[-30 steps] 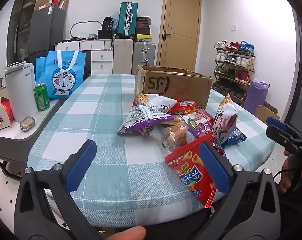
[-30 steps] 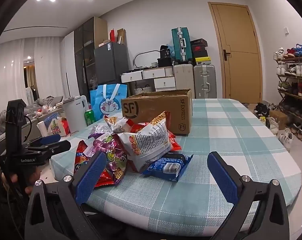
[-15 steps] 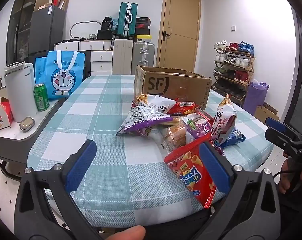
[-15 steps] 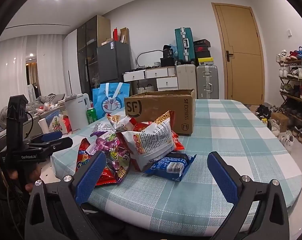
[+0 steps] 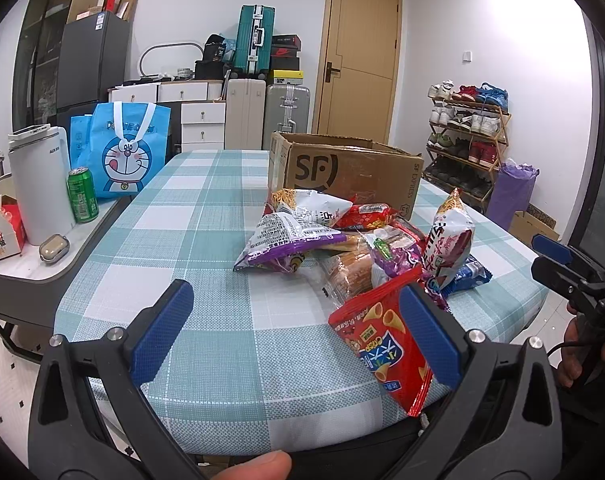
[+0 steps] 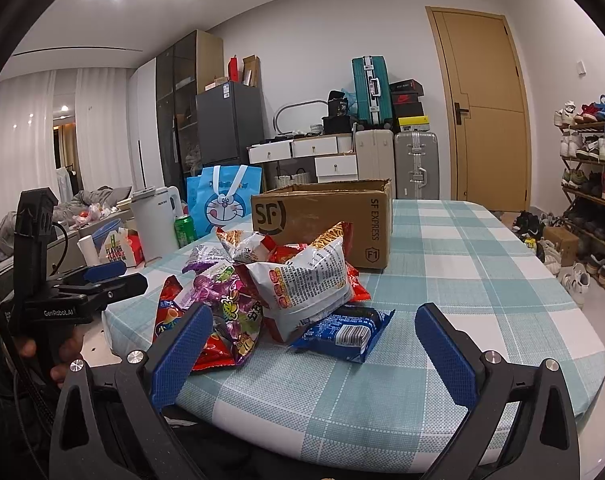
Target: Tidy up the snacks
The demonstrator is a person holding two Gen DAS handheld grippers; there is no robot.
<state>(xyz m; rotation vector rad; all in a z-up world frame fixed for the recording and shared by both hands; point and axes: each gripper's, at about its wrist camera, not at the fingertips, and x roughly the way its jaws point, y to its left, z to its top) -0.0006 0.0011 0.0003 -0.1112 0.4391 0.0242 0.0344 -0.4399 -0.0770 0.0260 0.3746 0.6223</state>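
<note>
Both grippers are held off the near edge of the tabletop [image 5: 190, 240], and nothing has been grasped yet. The fingers of the left gripper [image 5: 294, 332] are spread wide and hold nothing; the fingers of the right gripper [image 6: 314, 352] are likewise spread wide and empty.

The snacks lie in a loose heap directly in front of the open cardboard box [image 5: 342, 172], which appears to be the place meant for them. Nearest the left gripper, farthest from the box, a red cone-snack bag [image 5: 382, 344] is seen overhanging the tabletop edge. In the right wrist view a blue packet [image 6: 342, 334] lies flat at the near side of the heap, with a white bag [image 6: 306, 280] leaning above it, between it and the box.

The step in hand is judged to be the first pick. An outer packet should be taken first, so that the heap is not toppled. The fingers should be closed across a crimped seam or a flat corner rather than the puffed middle, since such bags slip and crush easily. The red bag is best lifted before it can be nudged off the edge.
</note>
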